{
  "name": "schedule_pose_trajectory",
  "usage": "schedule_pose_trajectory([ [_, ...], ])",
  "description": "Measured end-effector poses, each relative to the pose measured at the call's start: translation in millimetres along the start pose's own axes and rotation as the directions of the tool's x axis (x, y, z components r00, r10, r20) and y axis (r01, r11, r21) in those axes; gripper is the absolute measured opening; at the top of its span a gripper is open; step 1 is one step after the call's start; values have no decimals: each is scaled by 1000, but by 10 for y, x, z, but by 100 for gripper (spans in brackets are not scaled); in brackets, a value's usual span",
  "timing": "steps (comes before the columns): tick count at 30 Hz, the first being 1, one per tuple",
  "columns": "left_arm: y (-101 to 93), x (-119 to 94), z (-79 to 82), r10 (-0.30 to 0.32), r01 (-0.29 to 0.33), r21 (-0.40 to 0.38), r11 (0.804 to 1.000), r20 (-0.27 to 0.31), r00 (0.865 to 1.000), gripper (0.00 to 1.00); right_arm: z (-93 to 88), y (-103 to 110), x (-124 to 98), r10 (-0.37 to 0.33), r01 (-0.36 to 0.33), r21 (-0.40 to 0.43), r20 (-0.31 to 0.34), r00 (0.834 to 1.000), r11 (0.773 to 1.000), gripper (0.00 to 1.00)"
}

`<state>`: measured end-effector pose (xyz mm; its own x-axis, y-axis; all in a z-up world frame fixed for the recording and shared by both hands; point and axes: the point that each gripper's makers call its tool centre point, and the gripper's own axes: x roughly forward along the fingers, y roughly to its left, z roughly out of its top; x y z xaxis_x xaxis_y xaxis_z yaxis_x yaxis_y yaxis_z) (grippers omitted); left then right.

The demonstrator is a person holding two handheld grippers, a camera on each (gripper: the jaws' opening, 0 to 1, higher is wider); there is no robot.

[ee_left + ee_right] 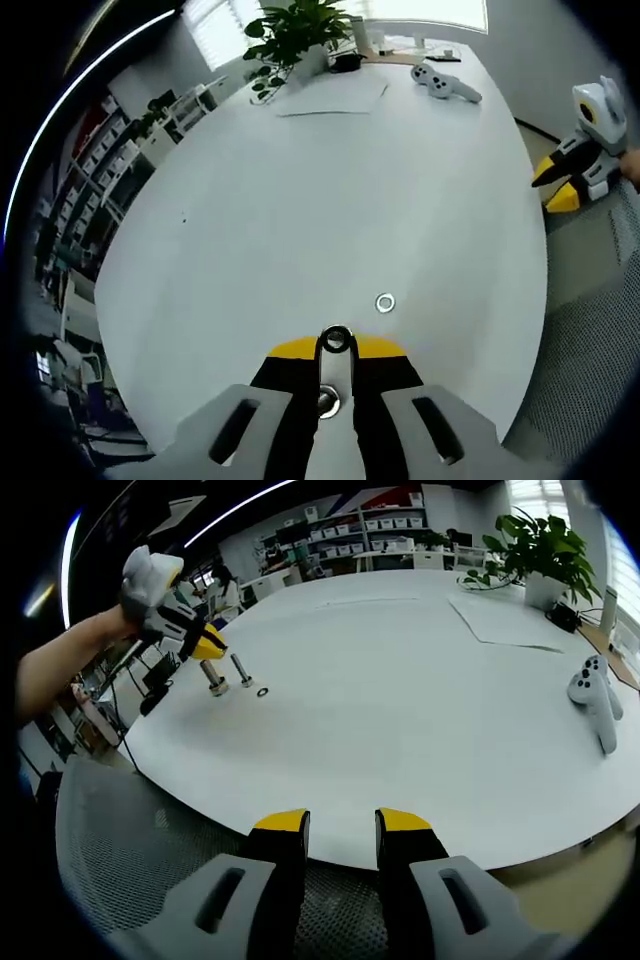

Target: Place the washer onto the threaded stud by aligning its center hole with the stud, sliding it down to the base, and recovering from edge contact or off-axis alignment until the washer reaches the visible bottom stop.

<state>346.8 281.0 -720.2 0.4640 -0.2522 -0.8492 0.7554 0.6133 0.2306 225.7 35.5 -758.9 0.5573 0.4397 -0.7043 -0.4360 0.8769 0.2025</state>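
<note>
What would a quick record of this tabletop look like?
Surface: white table
Left tool: jaws close together about a stud; grip unclear
Right tool: open, empty, at the table's edge
Washer: flat on the table beside the stud, not yet on it
Far end: plant, controller

Your left claw [335, 385] has two black jaws capped with yellow tips, each rising from a pale grey moulded shoulder with a dark slanted slot in it. Your right claw [343, 840] is built the same: yellow tips, black jaws, grey slotted shoulders. From the right gripper view, your left claw shows a white-grey body over its yellow tip, and your forearm [60, 665] is bare.
</note>
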Motion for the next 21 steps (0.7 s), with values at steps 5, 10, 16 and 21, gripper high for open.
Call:
schedule_pose_trajectory([
  [5,-3,78,-25,-22,22,-15,1000,-13,1000,8,1,-1,0,-1,1,1,0,1000,1000,29],
  [10,21,108,-13,-21,21,-8,1000,-18,1000,8,0,-5,1,-2,2,3,0,1000,1000,29],
  [16,22,139,-3,-30,30,-5,1000,-25,999,8,0,-8,1,-4,4,5,0,1000,1000,29],
  [21,39,135,-2,-28,28,1,1000,-26,999,8,3,-13,0,-7,7,7,3,1000,1000,29],
])
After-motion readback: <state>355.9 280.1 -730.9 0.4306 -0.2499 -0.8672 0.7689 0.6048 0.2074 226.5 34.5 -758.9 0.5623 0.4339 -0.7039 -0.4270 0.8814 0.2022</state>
